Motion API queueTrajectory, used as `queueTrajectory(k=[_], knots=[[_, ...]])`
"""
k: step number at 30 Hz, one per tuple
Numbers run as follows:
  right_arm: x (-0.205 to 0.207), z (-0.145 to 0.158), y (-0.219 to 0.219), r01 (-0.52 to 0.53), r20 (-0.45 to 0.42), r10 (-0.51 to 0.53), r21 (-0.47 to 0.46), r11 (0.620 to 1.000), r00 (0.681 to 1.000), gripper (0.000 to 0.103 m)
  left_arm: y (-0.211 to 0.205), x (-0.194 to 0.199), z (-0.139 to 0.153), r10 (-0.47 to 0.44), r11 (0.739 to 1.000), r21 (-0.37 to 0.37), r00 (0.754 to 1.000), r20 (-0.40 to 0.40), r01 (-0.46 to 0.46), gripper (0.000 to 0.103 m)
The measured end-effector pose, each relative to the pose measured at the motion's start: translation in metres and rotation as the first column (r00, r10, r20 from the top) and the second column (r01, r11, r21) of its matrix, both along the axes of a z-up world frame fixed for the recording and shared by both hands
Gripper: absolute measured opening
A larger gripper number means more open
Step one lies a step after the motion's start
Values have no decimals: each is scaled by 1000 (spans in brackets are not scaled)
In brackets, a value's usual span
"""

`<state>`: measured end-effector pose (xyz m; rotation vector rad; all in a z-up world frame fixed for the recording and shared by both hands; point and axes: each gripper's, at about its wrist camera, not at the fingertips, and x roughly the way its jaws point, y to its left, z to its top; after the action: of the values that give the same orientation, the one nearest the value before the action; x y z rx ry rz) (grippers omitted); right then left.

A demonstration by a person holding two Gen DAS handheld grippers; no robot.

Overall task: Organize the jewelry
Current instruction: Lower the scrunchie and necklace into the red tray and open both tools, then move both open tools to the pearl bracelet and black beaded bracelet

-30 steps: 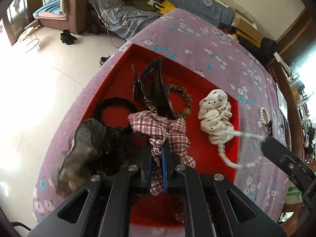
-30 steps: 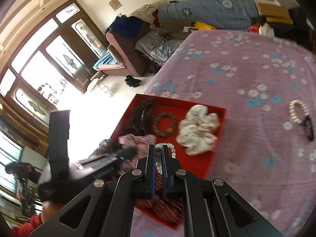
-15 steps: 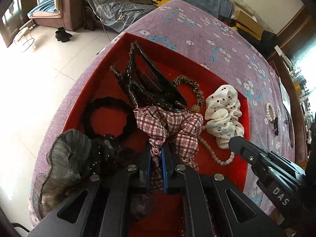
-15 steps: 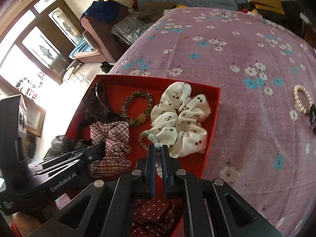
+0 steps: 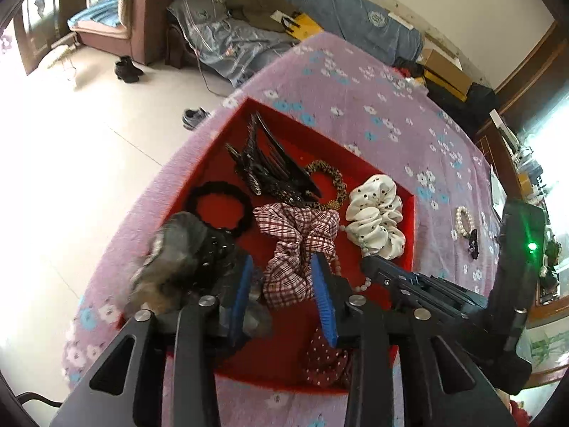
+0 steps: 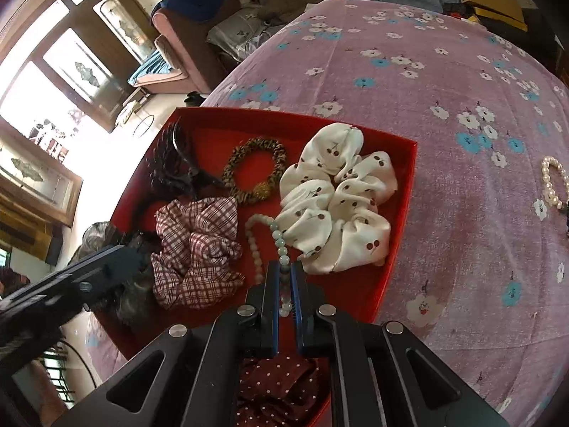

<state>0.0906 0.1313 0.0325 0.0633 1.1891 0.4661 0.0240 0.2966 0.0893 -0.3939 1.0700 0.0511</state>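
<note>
Left gripper (image 5: 282,279) fingers spread wide, nothing between them; hovers over the near part of the red tray (image 5: 409,220), with the plaid scrunchie (image 5: 298,245) lying in the gap below, not pinched. Right gripper (image 6: 283,279) fingers nearly together, pinching the pale bead bracelet (image 6: 265,235). The strand's free loop lies on the tray floor between the plaid scrunchie (image 6: 195,245) and the white cherry-print scrunchie (image 6: 338,199), touching the white one's edge.

Tray (image 6: 402,213) sits on a purple floral cloth (image 6: 444,82).

Tray contents:
- leopard-print hair tie (image 6: 254,170), far side, centre
- black claw clips (image 5: 270,167), far left, piled together
- black hair tie (image 5: 220,206), left side
- grey-black gauzy scrunchie (image 5: 177,252), over the near-left corner; blurred
- dark red dotted scrunchie (image 6: 277,388), near edge, partly under the right gripper body

Outside the tray: pearl bracelet (image 6: 553,181) on the cloth, well to the right, with a small dark item (image 5: 473,242) touching it. Can't tell what it is.
</note>
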Motion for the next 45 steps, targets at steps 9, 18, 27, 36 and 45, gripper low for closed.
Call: queueTrajectory(k=[9, 18, 27, 36, 45], knots=[[-19, 31, -17, -10, 77, 8, 28, 1000, 997, 27, -7, -30, 24, 58, 992, 110, 997, 42, -62, 38], [-58, 51, -66, 29, 95, -37, 81, 996, 995, 29, -49, -57, 46, 50, 975, 213, 996, 76, -65, 39], [-91, 58, -128, 62, 132, -70, 63, 996, 989, 29, -108, -76, 70, 9, 946, 322, 994, 111, -45, 47], [-111, 63, -215, 152, 165, -162, 74, 986, 973, 34, -176, -88, 84, -56, 928, 372, 989, 136, 1, 50], [-127, 52, -313, 282, 158, -287, 53, 958, 945, 35, -226, -88, 73, -107, 949, 309, 988, 107, 69, 52]])
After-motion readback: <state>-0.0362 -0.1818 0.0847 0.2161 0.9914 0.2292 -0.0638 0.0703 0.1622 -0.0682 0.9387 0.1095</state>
